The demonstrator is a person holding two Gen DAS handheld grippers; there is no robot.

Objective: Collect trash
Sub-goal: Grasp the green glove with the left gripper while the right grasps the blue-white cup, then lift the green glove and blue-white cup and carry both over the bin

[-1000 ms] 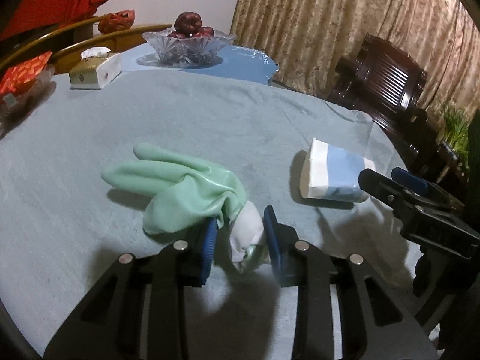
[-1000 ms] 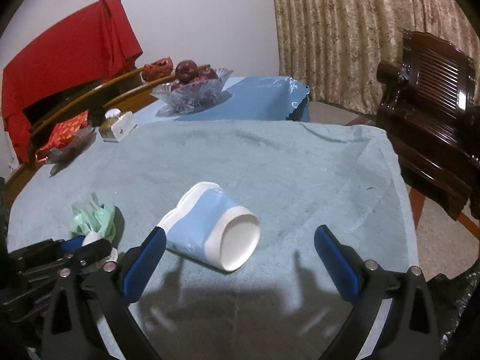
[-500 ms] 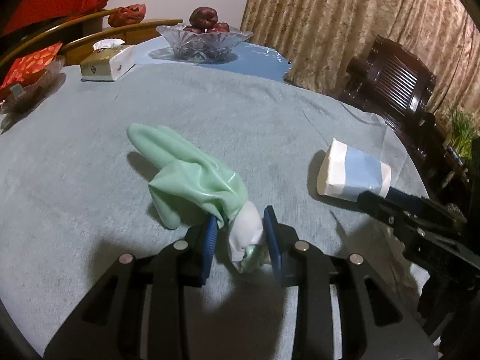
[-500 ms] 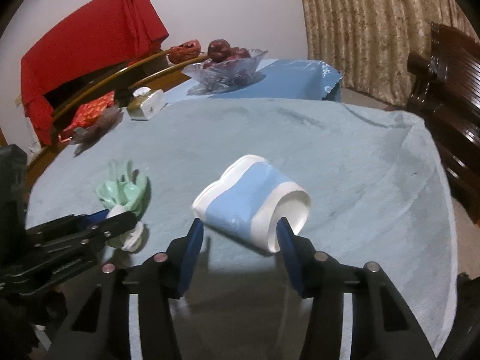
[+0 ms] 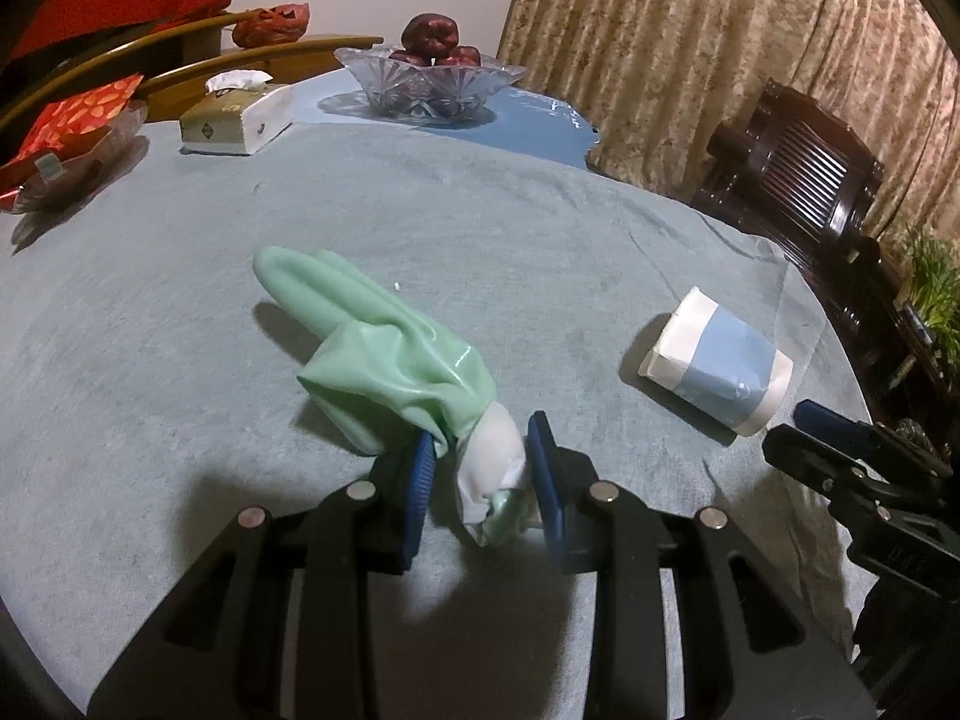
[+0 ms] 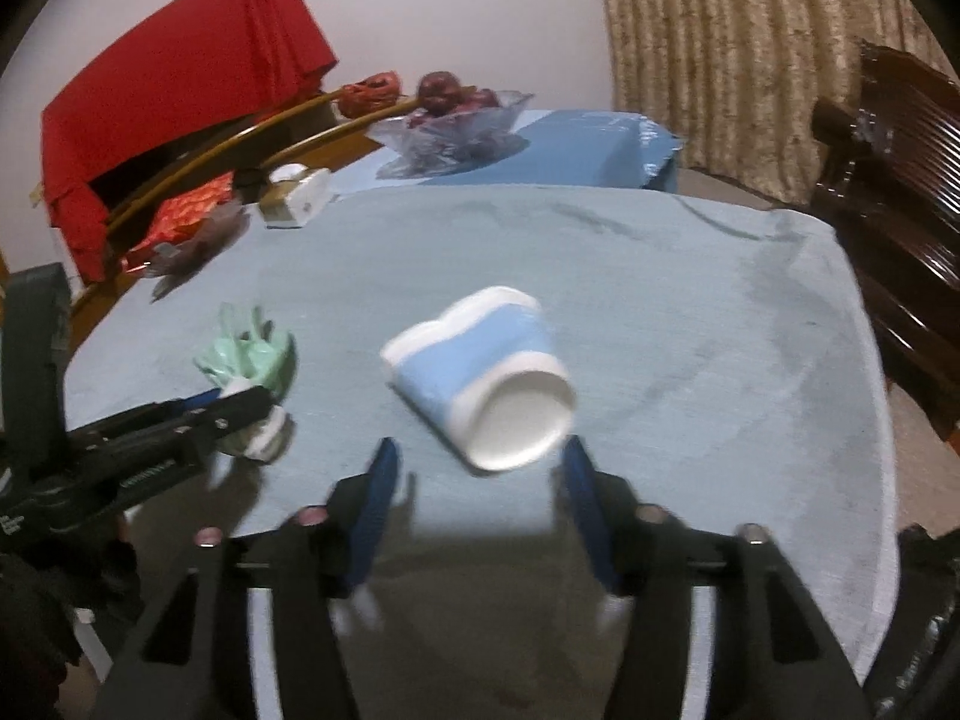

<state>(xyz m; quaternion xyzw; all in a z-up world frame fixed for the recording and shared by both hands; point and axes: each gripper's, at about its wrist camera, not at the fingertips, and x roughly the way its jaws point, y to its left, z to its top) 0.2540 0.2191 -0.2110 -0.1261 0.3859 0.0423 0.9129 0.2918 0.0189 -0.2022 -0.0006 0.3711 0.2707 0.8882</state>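
A mint-green rubber glove (image 5: pixel 384 360) with a white cuff hangs from my left gripper (image 5: pixel 480 468), which is shut on the cuff and holds it above the grey-blue tablecloth (image 5: pixel 480 228). The glove also shows in the right wrist view (image 6: pixel 249 354), as does the left gripper (image 6: pixel 240 405). A crushed blue-and-white paper cup (image 6: pixel 486 378) lies on its side on the cloth; it also shows in the left wrist view (image 5: pixel 717 369). My right gripper (image 6: pixel 477 468) is half closed, a blue pad at each side of the cup's rim, contact unclear. That gripper's tip shows in the left wrist view (image 5: pixel 828 426).
At the table's far end stand a glass bowl of dark red fruit (image 5: pixel 429 81), a tissue box (image 5: pixel 237 114) and a dish with red packets (image 5: pixel 66 144). A dark wooden chair (image 5: pixel 798 180) stands right of the table. A red cloth (image 6: pixel 180 84) hangs at the back left.
My left gripper has lifted the glove off the cloth and moved it forward. My right gripper has narrowed from wide open and come up to the cup's rim.
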